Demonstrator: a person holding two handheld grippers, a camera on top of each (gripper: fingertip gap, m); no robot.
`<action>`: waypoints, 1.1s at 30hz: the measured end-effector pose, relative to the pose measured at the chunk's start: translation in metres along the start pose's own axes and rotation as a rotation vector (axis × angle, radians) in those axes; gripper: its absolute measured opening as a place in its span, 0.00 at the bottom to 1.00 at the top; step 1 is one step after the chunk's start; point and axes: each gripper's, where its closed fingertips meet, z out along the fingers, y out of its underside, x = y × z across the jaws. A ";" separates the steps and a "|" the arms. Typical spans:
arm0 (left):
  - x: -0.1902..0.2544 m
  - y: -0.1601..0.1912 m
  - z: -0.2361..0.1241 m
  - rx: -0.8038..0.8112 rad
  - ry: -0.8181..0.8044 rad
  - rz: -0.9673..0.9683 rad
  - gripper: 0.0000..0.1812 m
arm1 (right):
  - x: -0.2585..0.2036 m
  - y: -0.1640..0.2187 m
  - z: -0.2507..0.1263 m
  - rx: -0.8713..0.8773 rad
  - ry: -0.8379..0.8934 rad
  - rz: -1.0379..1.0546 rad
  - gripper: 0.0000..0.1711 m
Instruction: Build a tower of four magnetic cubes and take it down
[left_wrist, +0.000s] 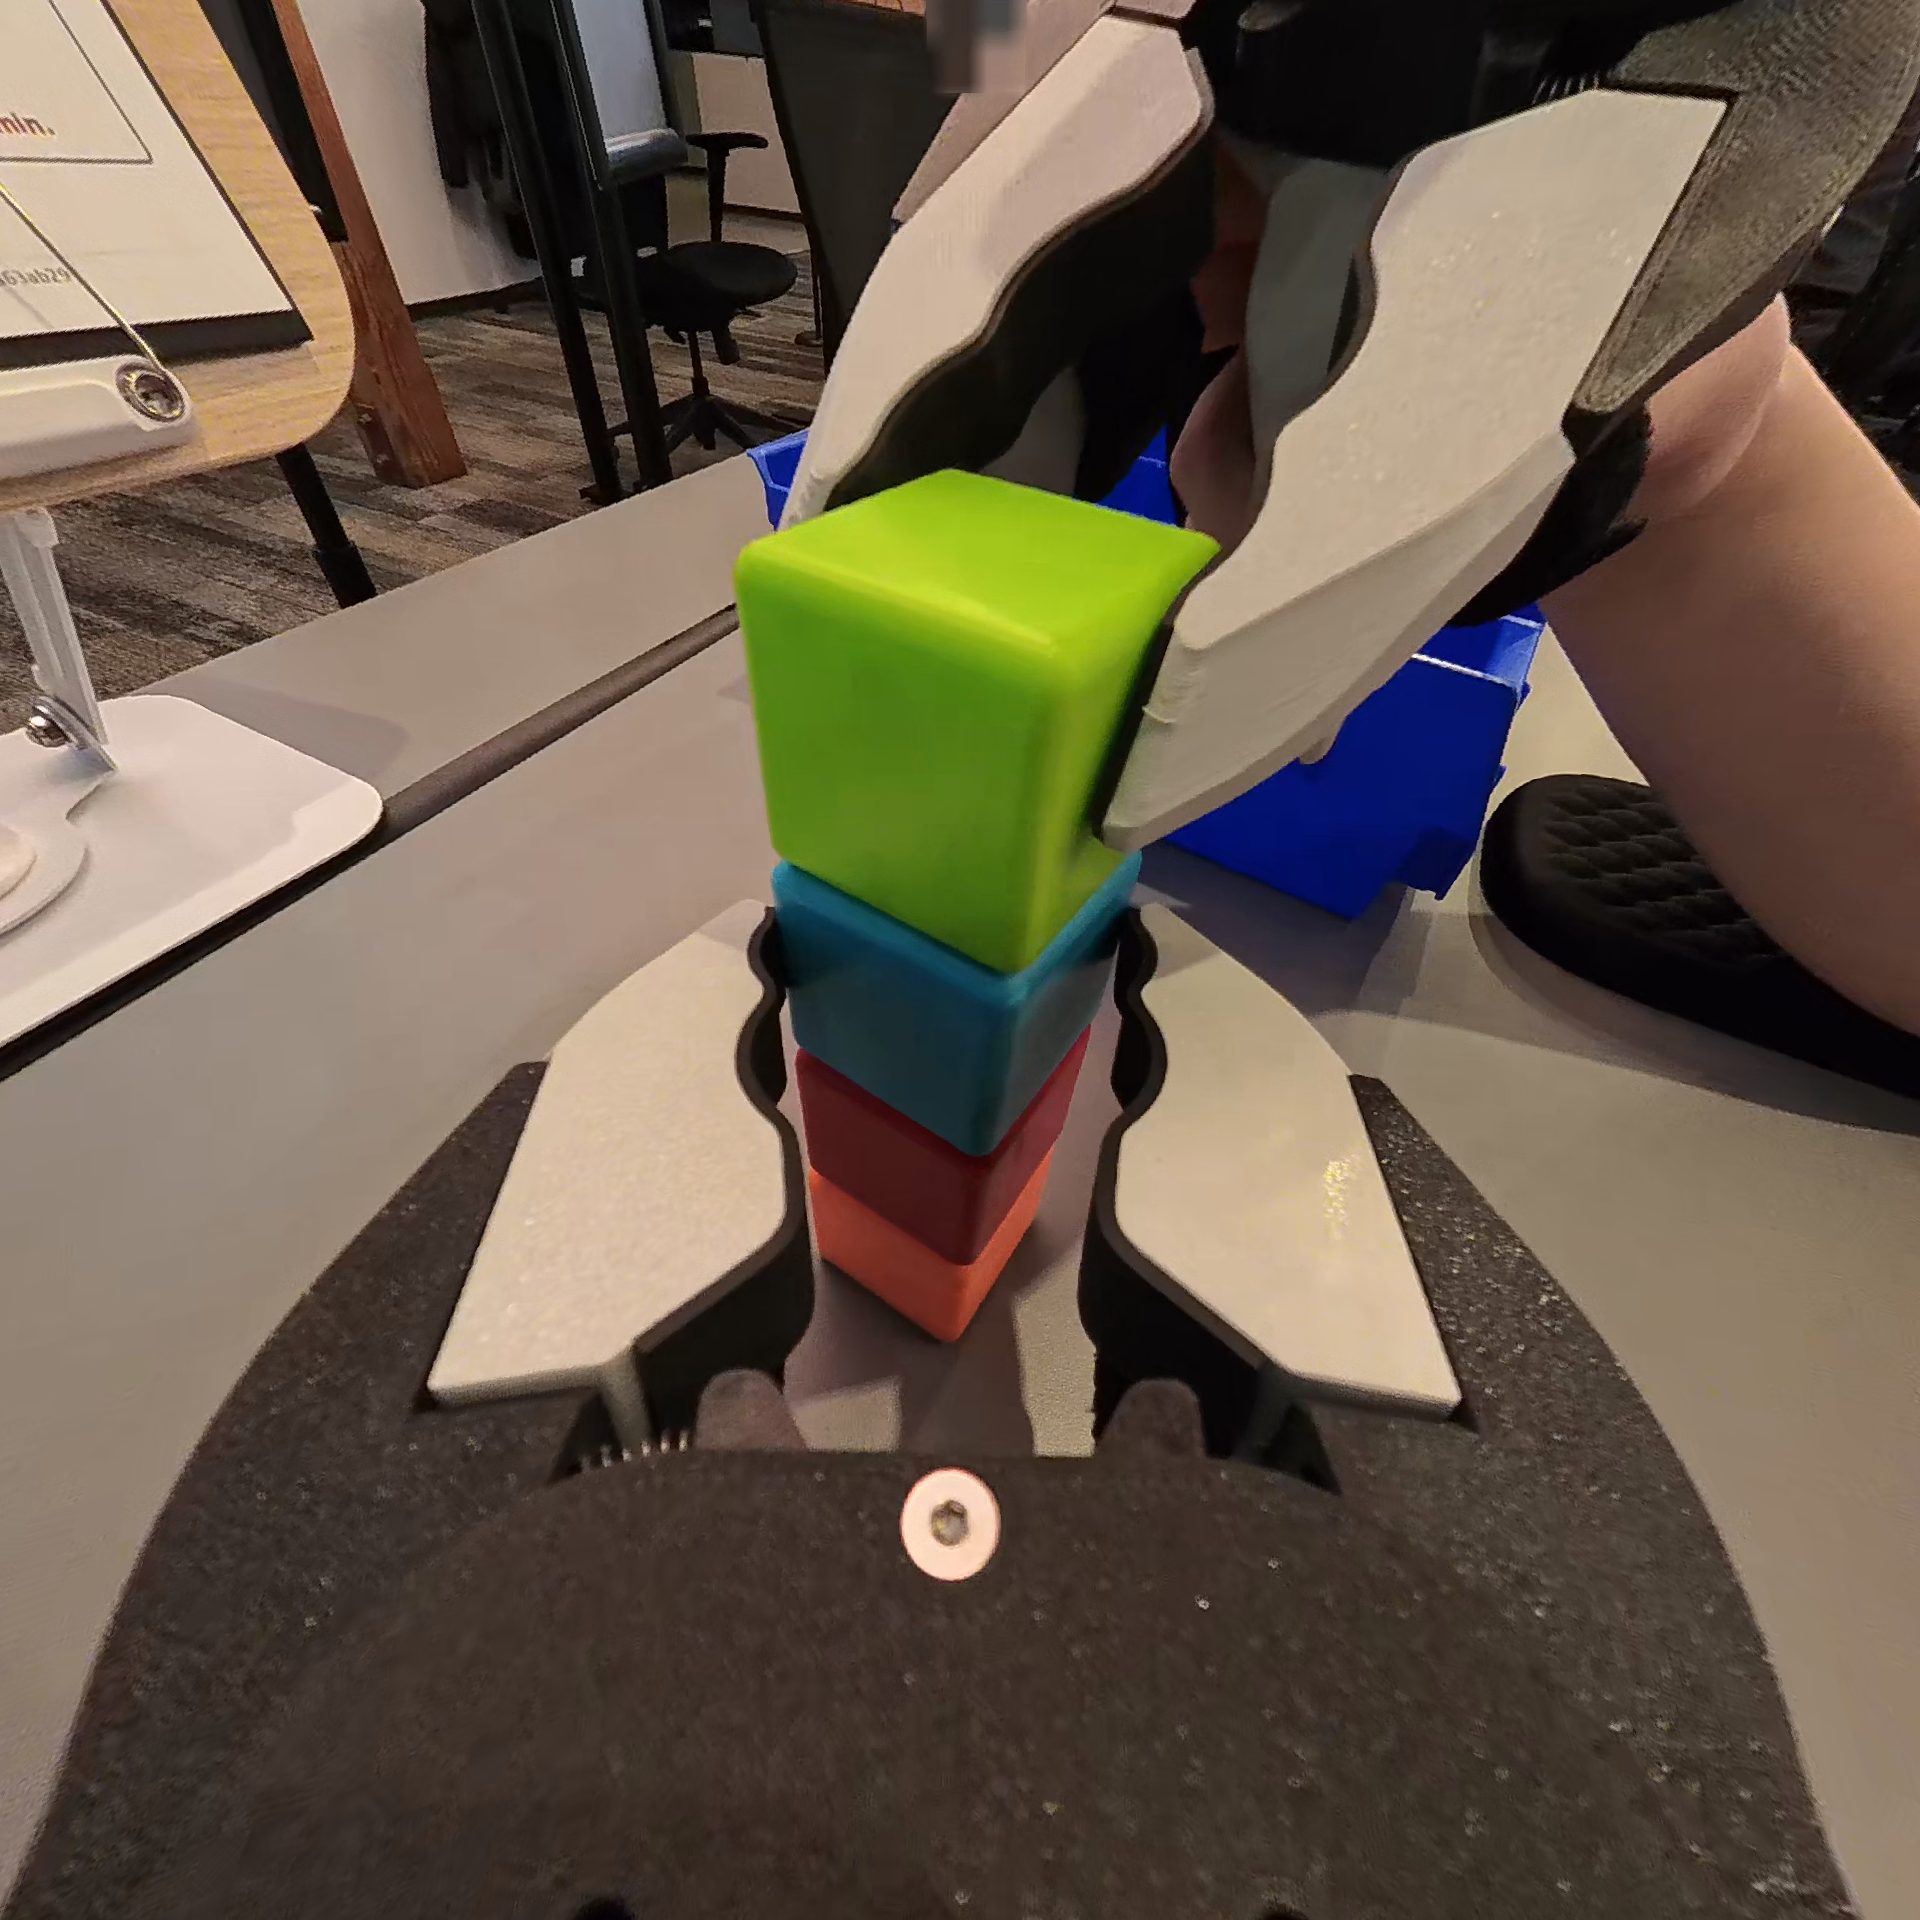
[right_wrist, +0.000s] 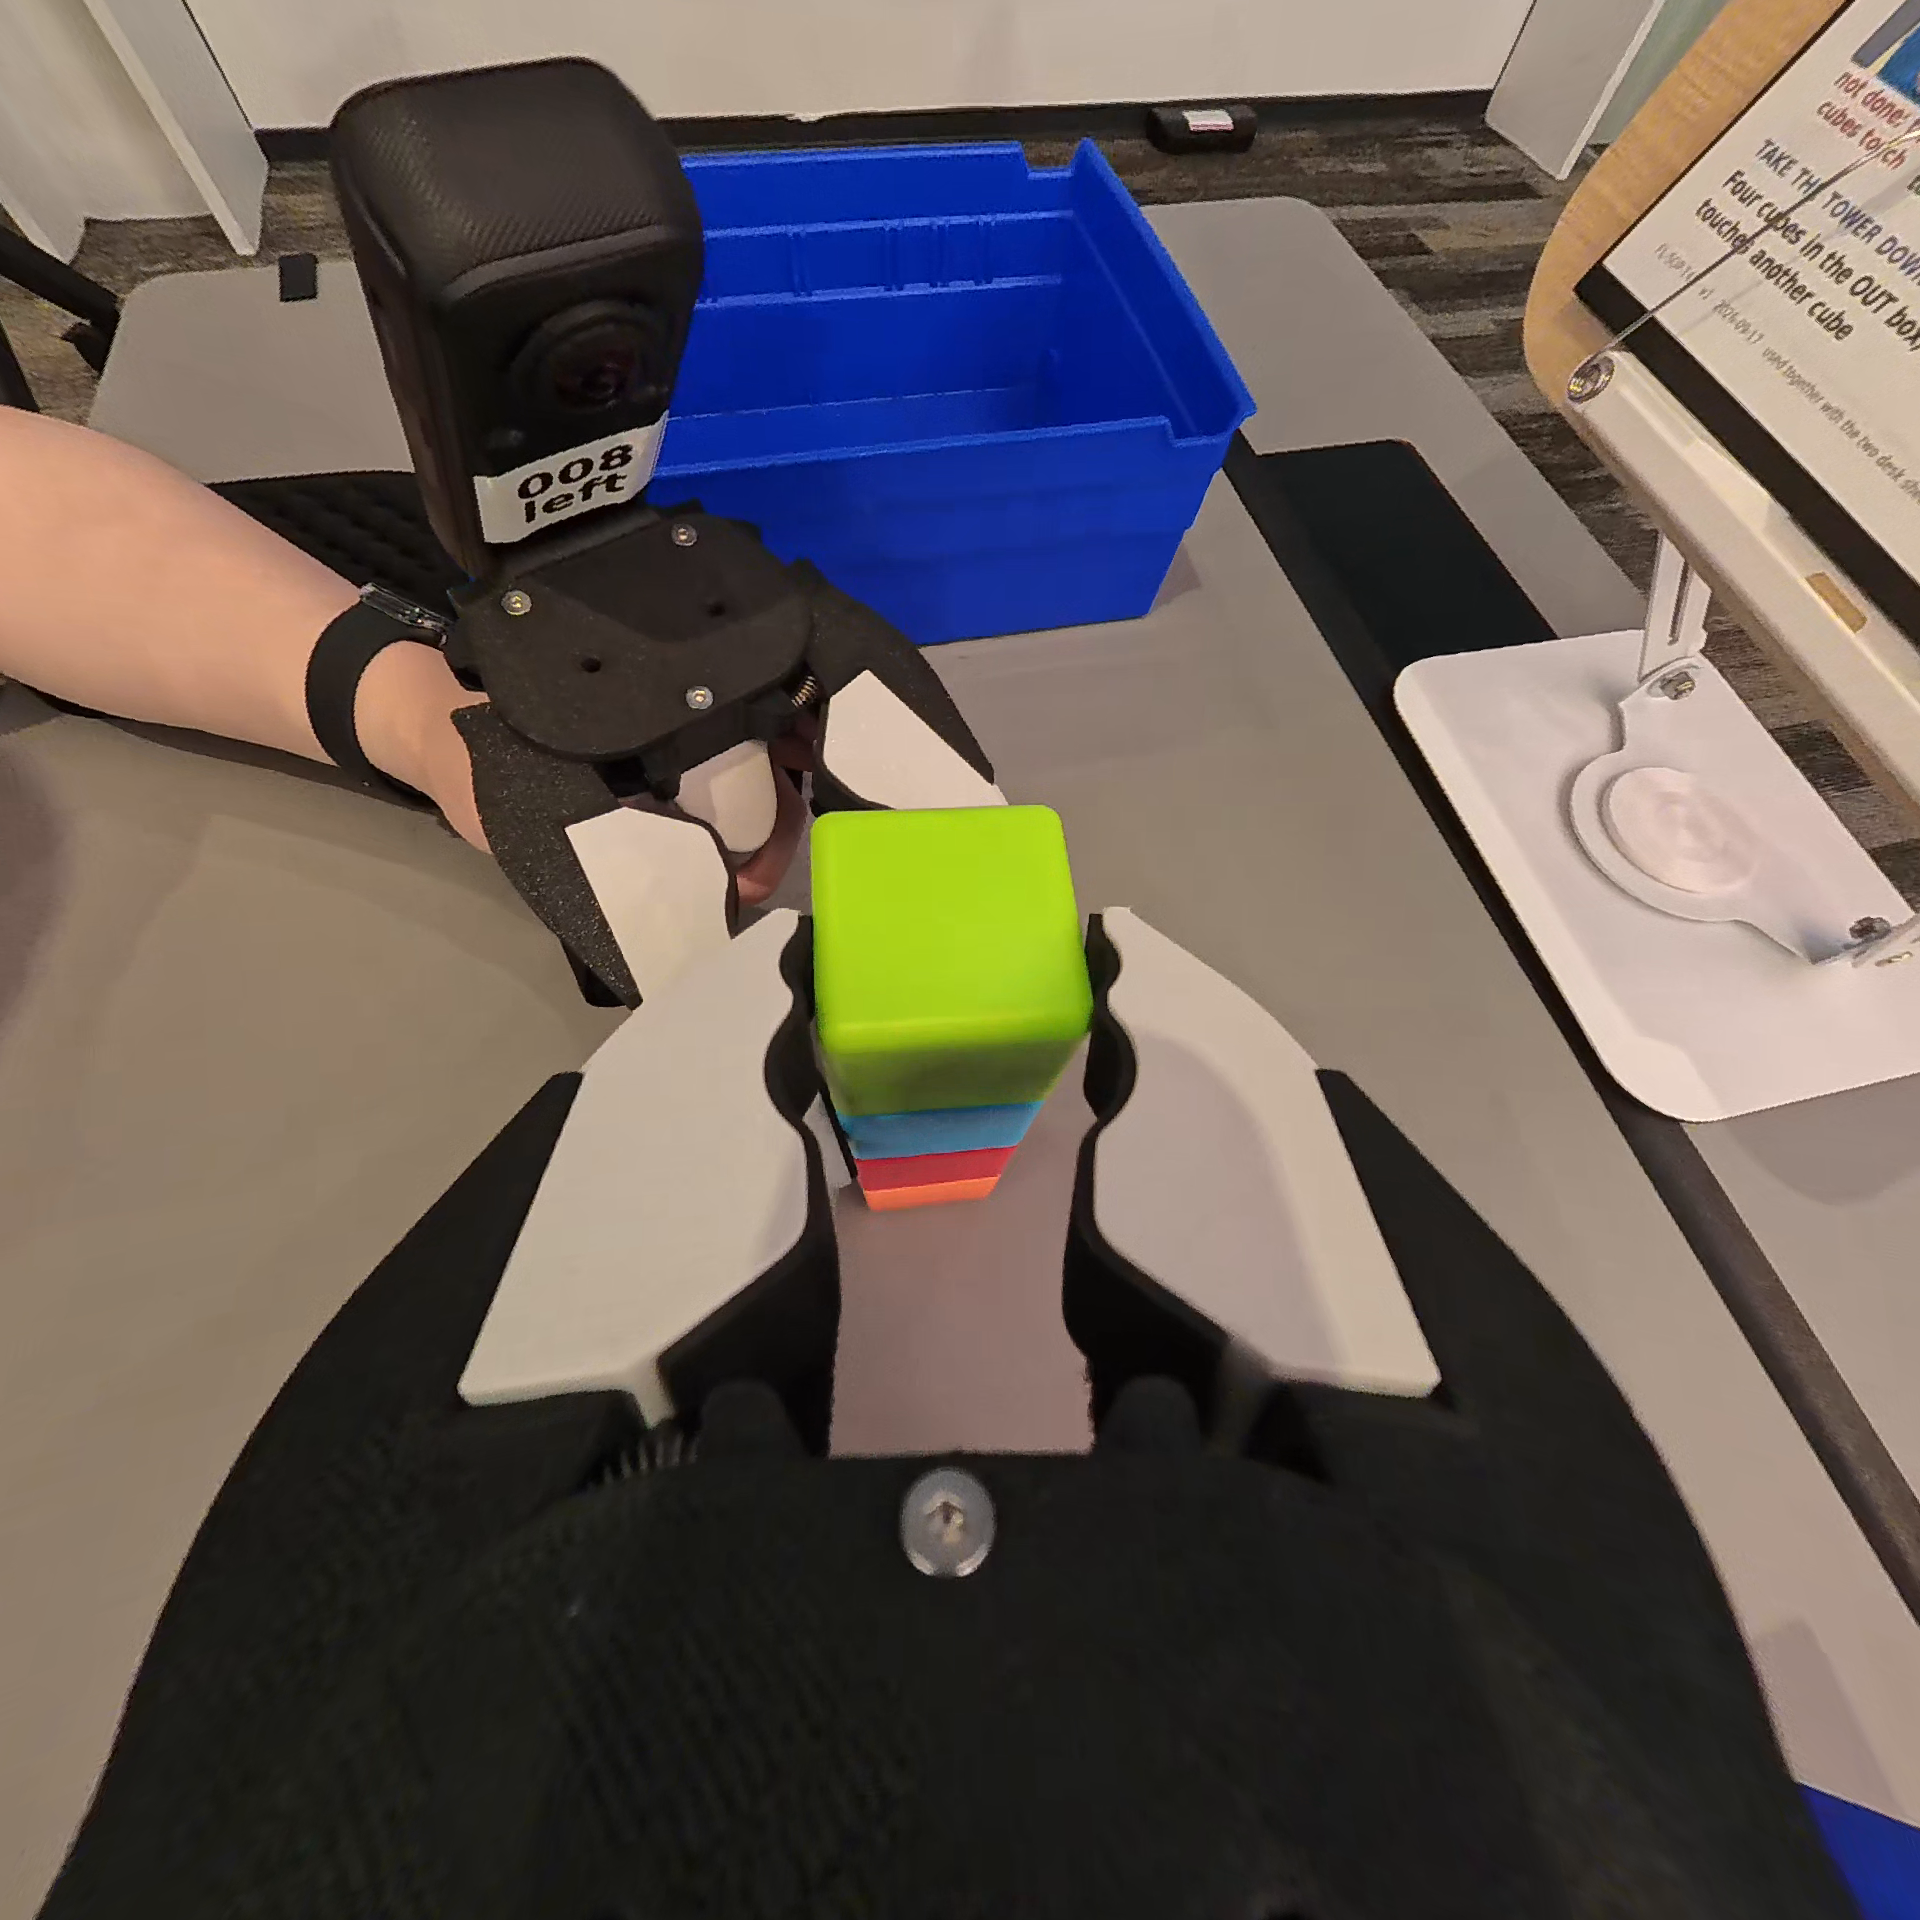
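Observation:
A tower of four cubes stands on the grey table (left_wrist: 416, 1091): orange (left_wrist: 914, 1278) at the bottom, then dark red (left_wrist: 914, 1174), teal (left_wrist: 935, 1029) and green (left_wrist: 935, 717) on top. My left gripper (left_wrist: 951, 935) is shut on the teal cube, one fingertip on each side. My right gripper (right_wrist: 945, 956) comes from above and is shut on the green cube (right_wrist: 945, 935), which sits slightly turned over the teal one. The right gripper also shows in the left wrist view (left_wrist: 977, 655). The left gripper shows behind the tower in the right wrist view (right_wrist: 769, 831).
A blue bin (right_wrist: 935, 416) stands behind the tower and looks empty. A white stand with an instruction sheet (right_wrist: 1662, 831) is at the right of the right wrist view. A black wrist pad (left_wrist: 1621, 883) and a forearm (left_wrist: 1766, 675) lie beside the bin. The left gripper's tips are roughly 5 cm from the right gripper's.

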 end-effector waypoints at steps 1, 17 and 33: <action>0.000 0.000 0.000 -0.001 0.001 0.000 0.34 | 0.000 0.000 0.000 0.001 -0.002 0.006 0.29; -0.001 0.001 0.000 -0.017 -0.021 0.003 0.34 | 0.097 0.006 -0.150 0.107 0.573 0.148 0.29; -0.001 0.001 -0.002 -0.041 -0.052 -0.003 0.33 | 0.199 0.266 -0.217 -0.426 1.209 0.753 0.29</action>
